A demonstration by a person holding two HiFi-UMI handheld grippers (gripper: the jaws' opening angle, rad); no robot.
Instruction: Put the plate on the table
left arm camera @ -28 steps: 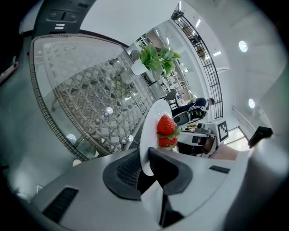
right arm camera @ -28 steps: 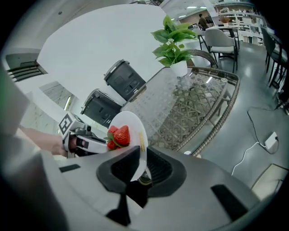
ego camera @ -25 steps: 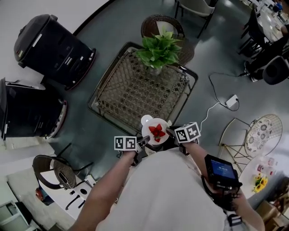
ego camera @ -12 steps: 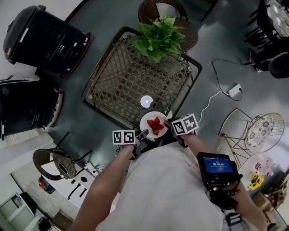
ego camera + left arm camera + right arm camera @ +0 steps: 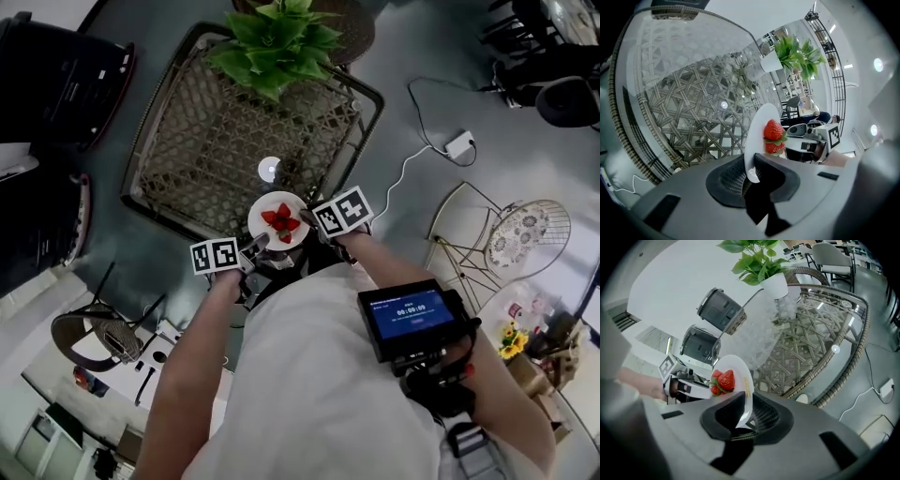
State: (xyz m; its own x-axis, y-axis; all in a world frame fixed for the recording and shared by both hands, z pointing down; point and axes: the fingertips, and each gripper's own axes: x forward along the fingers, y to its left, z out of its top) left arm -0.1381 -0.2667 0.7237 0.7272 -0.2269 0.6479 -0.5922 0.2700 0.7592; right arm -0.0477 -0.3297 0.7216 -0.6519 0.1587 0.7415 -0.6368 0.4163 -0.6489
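Observation:
A small white plate (image 5: 278, 220) carrying red strawberries (image 5: 281, 221) hangs level at the near edge of the glass-topped wicker table (image 5: 187, 159). My left gripper (image 5: 255, 246) is shut on the plate's left rim and my right gripper (image 5: 307, 219) is shut on its right rim. In the left gripper view the plate (image 5: 757, 140) stands edge-on between the jaws with the strawberries (image 5: 774, 136) on its right side. The right gripper view shows the plate (image 5: 738, 380) clamped in the jaws, strawberries (image 5: 723, 381) on its left face, the table (image 5: 820, 329) beyond.
A potted green plant (image 5: 272, 37) stands at the table's far edge. A round light spot (image 5: 270, 170) shows on the glass just beyond the plate. Two dark bins (image 5: 56, 56) sit to the left, a white wire chair (image 5: 511, 234) to the right, and a cable with a white adapter (image 5: 459, 143) on the floor.
The view has swung so the table sits higher and further left. Both grippers have carried the plate with the strawberries forward over the table's near edge, closer to the light spot.

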